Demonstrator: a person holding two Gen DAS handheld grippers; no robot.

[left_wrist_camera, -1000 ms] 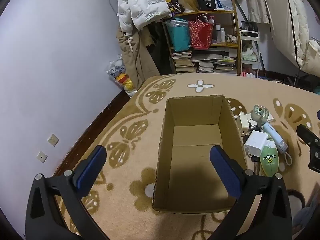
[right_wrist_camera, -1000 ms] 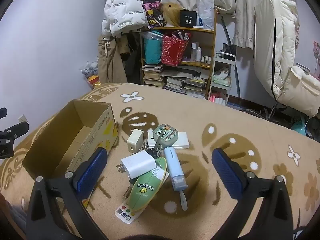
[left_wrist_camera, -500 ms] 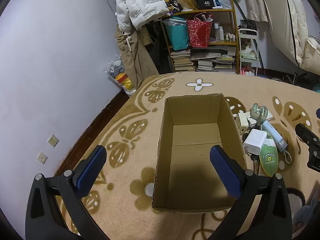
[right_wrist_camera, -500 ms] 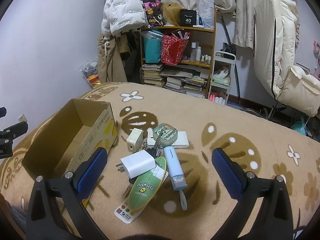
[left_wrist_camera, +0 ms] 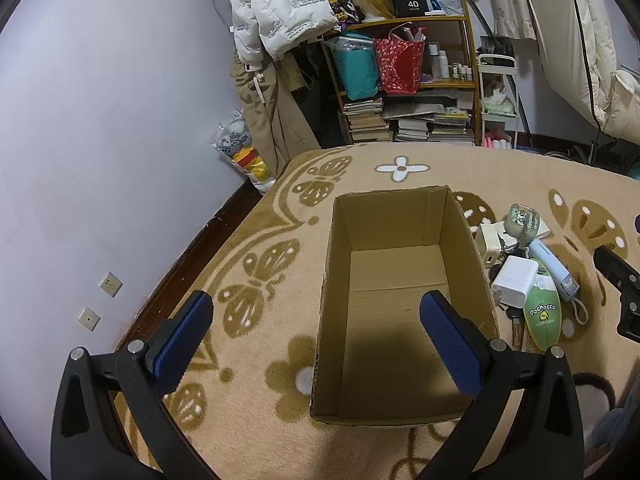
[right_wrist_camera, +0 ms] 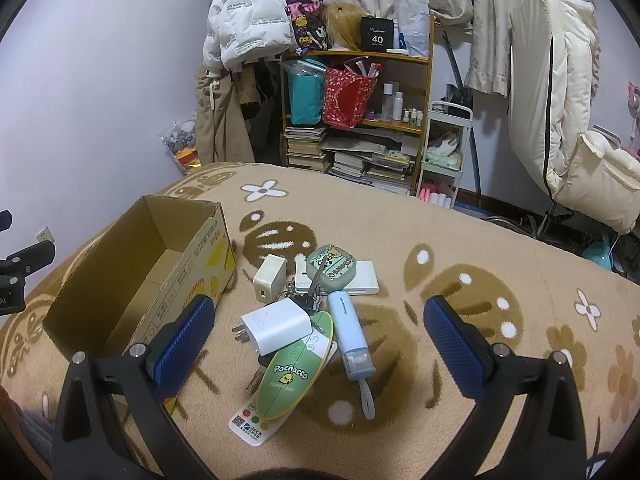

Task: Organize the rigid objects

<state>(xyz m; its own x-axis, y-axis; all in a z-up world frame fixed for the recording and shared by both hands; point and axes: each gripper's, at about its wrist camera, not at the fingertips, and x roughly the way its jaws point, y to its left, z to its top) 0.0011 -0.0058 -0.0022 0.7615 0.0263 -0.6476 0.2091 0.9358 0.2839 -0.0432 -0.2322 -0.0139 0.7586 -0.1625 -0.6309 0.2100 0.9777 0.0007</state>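
Note:
An open, empty cardboard box stands on the beige blanket; it shows at the left of the right wrist view. Beside it lies a pile: a white charger, a green Pochacco oval case, a light blue tube with a strap, a cream adapter, a green round pouch on a white flat box, and keys. My left gripper is open above the box's near end. My right gripper is open above the pile.
A cluttered bookshelf with bags and books stands at the back. Coats hang beside it. A purple wall runs along the left. The right gripper's black body shows at the right edge of the left wrist view.
Both views have shifted slightly. The pile sits a little farther from the left gripper's view; no object has been touched and both grippers stay open.

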